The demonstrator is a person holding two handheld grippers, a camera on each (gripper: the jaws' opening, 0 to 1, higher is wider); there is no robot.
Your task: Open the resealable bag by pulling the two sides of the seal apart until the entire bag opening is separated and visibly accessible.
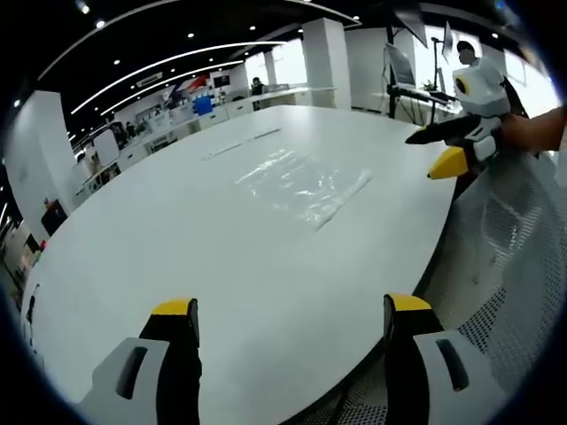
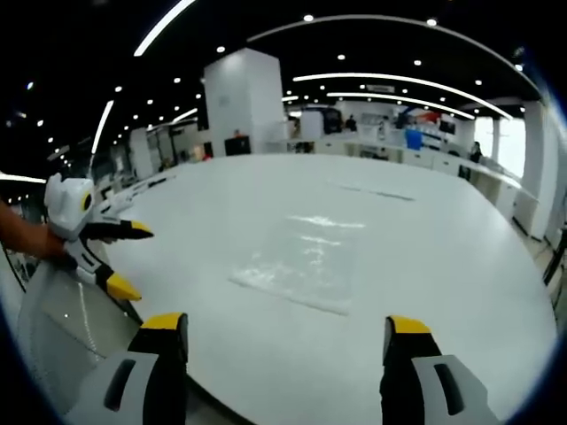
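While the bag (image 1: 301, 186) lies flat on the table (image 1: 177, 239), both grippers (image 1: 292, 323) (image 2: 288, 336) are held apart-jawed, empty.

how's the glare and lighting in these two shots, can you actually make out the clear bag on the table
Left gripper view: ceiling-light sheen picks out the bag, and the windows are blown out. Right gripper view: the bag is fainter, nearly merging with the white table. Fisheye bends both.
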